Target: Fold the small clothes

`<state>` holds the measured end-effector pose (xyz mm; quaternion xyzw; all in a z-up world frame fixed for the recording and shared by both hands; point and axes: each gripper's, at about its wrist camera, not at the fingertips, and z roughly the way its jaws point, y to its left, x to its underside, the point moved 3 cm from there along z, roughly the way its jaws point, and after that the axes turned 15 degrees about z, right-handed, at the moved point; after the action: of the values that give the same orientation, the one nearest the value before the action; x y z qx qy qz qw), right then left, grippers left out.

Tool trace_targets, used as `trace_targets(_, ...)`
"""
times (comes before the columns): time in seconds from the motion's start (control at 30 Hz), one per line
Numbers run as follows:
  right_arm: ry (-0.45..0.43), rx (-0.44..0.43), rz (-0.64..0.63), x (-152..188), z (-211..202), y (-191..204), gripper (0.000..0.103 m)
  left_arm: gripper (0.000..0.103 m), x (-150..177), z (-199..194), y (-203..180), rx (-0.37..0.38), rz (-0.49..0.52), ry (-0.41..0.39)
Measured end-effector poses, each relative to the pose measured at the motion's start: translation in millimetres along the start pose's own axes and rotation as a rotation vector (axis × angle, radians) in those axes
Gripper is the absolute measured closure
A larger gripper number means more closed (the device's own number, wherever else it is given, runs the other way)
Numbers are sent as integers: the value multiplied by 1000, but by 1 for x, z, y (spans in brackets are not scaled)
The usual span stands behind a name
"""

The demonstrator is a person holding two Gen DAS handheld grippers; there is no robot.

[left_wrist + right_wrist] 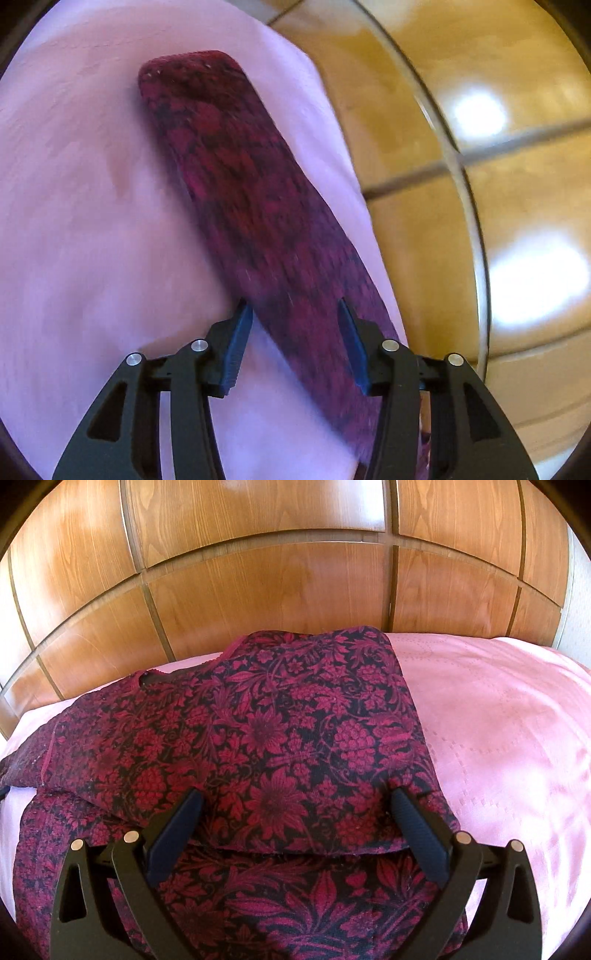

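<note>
On the pink bed cover (498, 716), one red-and-black floral garment (280, 716), partly folded (upper layer doubled over lower, sleeve (236, 192) lying straight), further folds judged outstanding; left tongs (295, 314) and right tongs (295, 805) both spread wide, grasping nothing.
</note>
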<state>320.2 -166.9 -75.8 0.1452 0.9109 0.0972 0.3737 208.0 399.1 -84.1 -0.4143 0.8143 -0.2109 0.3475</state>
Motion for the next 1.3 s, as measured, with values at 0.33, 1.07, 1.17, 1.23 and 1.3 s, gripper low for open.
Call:
trace_targets(0.33,2,5,-13,1,1,1,2,92,14,-25,-110,-111,491,-128)
trace_targets(1.07,8,-29,21,-3,-1,-4,2,36,306,-52,-251,284,1119,187)
trace_targets(1.17,16,-51,38,-8,-9,-8,2,36,288,-58,-230,206,1055,162)
trace_targets(1.23,2,-30,14,-9,-23,-8,2,36,271,-59,-215,144,1015,140)
trace_targets(1.3,-10,-19,1,-7,-36,-12,3,36,251,-59,-197,26,967,113)
